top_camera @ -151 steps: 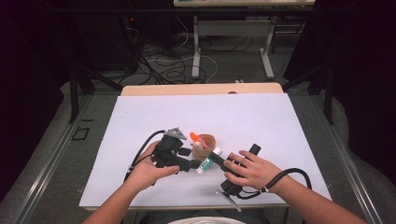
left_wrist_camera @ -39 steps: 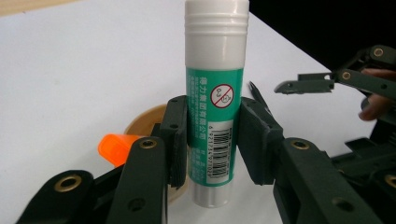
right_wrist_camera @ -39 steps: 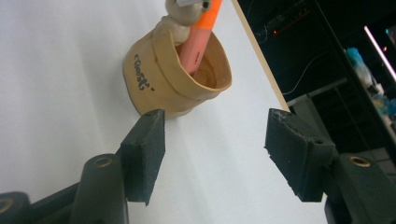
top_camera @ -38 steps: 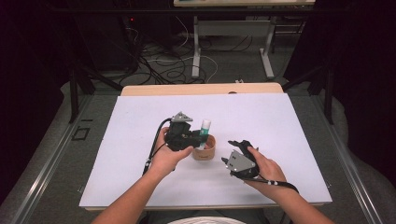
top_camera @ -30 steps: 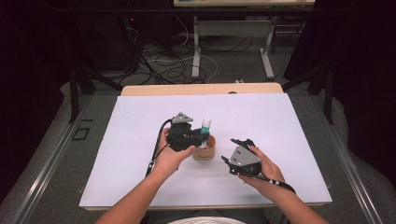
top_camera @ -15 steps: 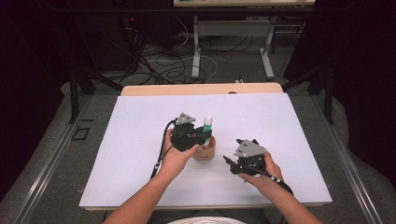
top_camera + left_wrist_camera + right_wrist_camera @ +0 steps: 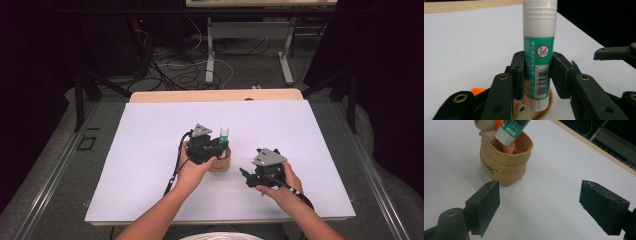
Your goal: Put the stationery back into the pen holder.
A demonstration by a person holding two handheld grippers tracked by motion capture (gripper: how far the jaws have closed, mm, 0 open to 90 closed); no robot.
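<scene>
At the middle of the white counter stands a small tan, bag-shaped holder, and the left gripper holds a glue stick upright above its mouth, the base of the stick just inside the rim. The black fingers of that gripper are clamped on the green-labelled lower half of the stick from both sides, the white cap rising clear above them. In the right gripper view the stick leans in over the holder's edge, beside an orange pen and a pale figure-topped piece already inside. The right gripper rests well to the side of the holder, near the front edge of the counter; its fingers have just been opening and now stand wide apart with nothing between them. The step in hand looks like lowering the stick into the holder. The risk is that the holder is light and soft-walled: if the base catches the rim or jams against the pen, a downward push could tip or slide it, since the right gripper isn't bracing it. Releasing while the stick still leans could let it topple out onto the counter.
</scene>
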